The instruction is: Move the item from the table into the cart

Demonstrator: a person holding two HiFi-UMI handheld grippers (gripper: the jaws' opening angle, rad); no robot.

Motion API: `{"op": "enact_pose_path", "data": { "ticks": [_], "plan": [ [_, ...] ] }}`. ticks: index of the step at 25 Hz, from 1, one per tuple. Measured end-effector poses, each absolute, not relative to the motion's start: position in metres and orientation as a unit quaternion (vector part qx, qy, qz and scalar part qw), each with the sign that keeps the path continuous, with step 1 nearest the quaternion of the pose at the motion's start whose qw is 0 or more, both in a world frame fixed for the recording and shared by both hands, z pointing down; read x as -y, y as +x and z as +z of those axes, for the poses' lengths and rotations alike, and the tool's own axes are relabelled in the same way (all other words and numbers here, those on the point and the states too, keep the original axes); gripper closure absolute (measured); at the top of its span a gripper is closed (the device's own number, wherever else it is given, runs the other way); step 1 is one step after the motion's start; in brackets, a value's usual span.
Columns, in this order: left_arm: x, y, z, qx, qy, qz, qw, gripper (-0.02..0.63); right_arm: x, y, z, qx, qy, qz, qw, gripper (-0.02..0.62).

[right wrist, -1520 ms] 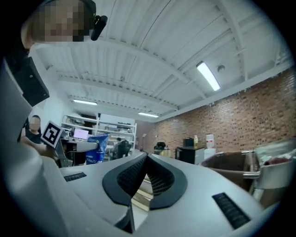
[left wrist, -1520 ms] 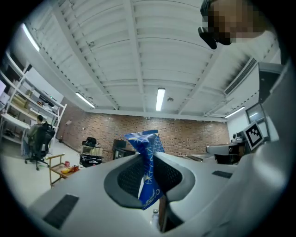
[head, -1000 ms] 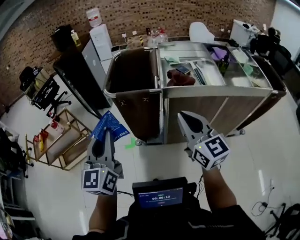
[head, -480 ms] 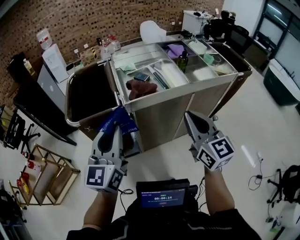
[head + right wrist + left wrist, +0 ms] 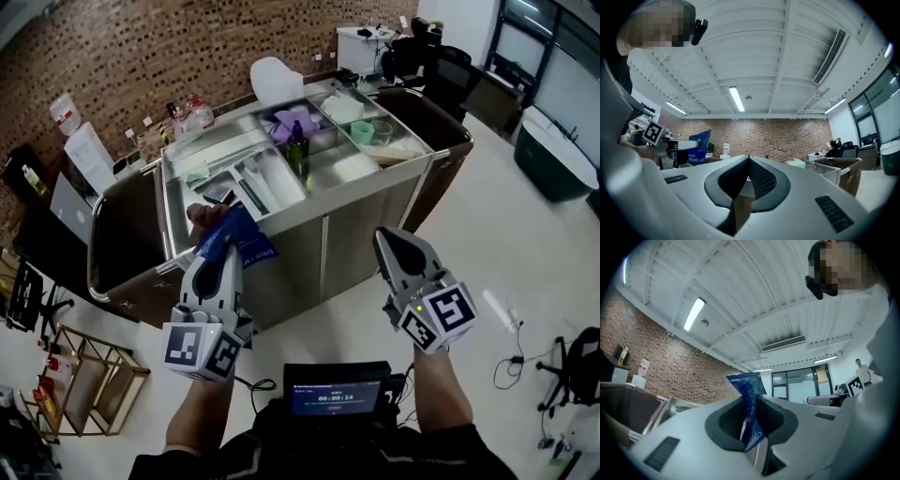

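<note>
**Open room.** Pale floor (image 5: 525,253) lies bare in front of the cart (image 5: 361,225) and off its right end. A loose cable (image 5: 511,352) lies on the floor well out from the cart's right front. A wooden rack (image 5: 89,375) stands off the cart's left front. The cart's steel front rim runs unbroken from the brown bag (image 5: 127,234) hung at its left end to the second bag (image 5: 441,131) at its right end. The top compartments are open, with a green bottle (image 5: 298,150) upright near the middle and a purple cloth (image 5: 291,122) just behind it.

**Left hand-held gripper** (image 5: 216,255). Held out roughly level towards the cart's left front corner. Its jaws pinch a blue packet (image 5: 239,242) by one edge. In the left gripper view the packet (image 5: 750,399) stands up between the pads and juts above them.

**Right hand-held gripper** (image 5: 386,236). Held out level before the cart's front panel, right of centre and apart from it. In the right gripper view the hand-held gripper (image 5: 749,159) has its pads pressed together with nothing between them.

**Hard to make out.**
- The packet overlaps the cart's front rim in the head view, so it cannot be told whether it is over the tray or short of it.
- A reddish-brown item in the cart's left compartment is mostly covered by the packet.
- Both gripper views tilt towards the ceiling and show little of the cart.
</note>
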State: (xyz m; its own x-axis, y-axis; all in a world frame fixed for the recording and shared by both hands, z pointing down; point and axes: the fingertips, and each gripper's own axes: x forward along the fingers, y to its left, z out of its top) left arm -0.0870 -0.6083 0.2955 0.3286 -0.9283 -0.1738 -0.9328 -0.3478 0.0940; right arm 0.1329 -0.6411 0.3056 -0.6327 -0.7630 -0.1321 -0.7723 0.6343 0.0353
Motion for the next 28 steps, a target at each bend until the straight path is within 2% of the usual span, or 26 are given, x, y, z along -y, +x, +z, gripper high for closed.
{"op": "enact_pose_path", "data": {
  "ticks": [5, 9, 17, 20, 28],
  "plan": [
    [0.673, 0.008, 0.283, -0.564, -0.82, 0.093, 0.012, 0.551, 0.702, 0.21, 0.298, -0.913, -0.402, 0.05, 0.042, 0.609],
    [0.723, 0.048, 0.272, -0.56, -0.824, 0.086, 0.011, 0.551, 0.755, 0.236, 0.298, -0.917, -0.395, 0.043, 0.047, 0.609],
    [0.813, 0.054, 0.276, -0.555, -0.829, 0.06, 0.019, 0.551, 0.848, 0.229, 0.294, -0.912, -0.406, 0.039, 0.052, 0.609],
    [0.847, 0.057, 0.281, -0.563, -0.825, 0.045, 0.001, 0.551, 0.886, 0.234, 0.288, -0.911, -0.407, 0.029, 0.054, 0.609],
    [0.937, 0.12, 0.275, -0.579, -0.815, 0.01, -0.023, 0.551, 0.98, 0.27, 0.252, -0.934, -0.347, 0.056, 0.06, 0.609]
  ]
}}
